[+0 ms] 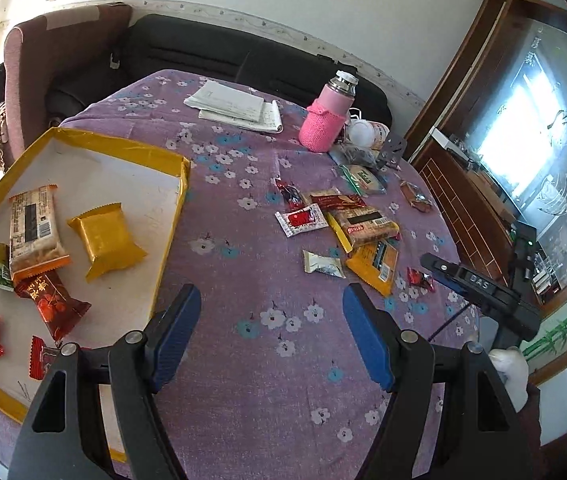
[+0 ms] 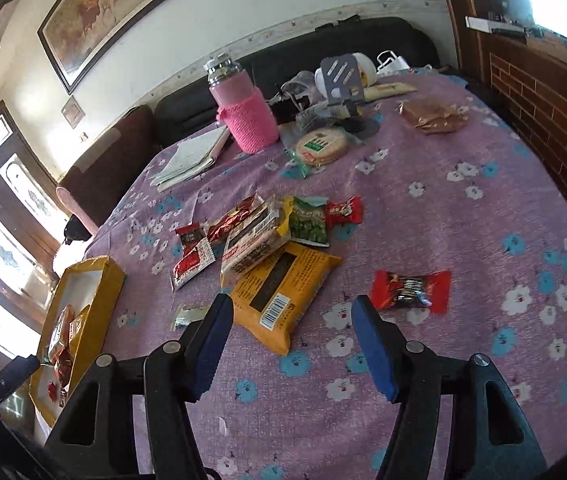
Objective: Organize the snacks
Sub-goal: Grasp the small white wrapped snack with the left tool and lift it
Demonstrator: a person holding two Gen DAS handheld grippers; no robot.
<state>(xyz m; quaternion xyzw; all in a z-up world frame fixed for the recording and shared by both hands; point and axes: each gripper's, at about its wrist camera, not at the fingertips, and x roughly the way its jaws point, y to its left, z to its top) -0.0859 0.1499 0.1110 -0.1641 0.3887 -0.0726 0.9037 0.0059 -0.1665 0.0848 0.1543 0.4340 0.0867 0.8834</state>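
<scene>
Snacks lie in two groups on your table (image 1: 243, 360), under its purple flowered cloth. Several already sit in the yellow-rimmed tray (image 1: 139, 148) at the left: a yellow packet (image 1: 105, 246), a tan bar (image 1: 33, 230), a dark red packet (image 1: 49, 304) and small red candies. The loose pile (image 2: 267, 236) sits mid-table, with a big orange packet (image 2: 279, 292) at its near edge and a red candy (image 2: 411, 288) lying apart to the right.

Your left gripper (image 1: 271, 312) hangs over bare cloth just beside the tray, fingers released, nothing between them. Your right gripper (image 2: 291, 320) is also spread wide and empty, its fingers framing the orange packet's near corner without touching it.

Behind the pile stand a pink sleeved flask (image 2: 243, 112), a round wrapped cracker (image 2: 321, 144), folded papers (image 2: 191, 156), a metal stand (image 2: 341, 76) and a brown bag (image 2: 431, 116).
</scene>
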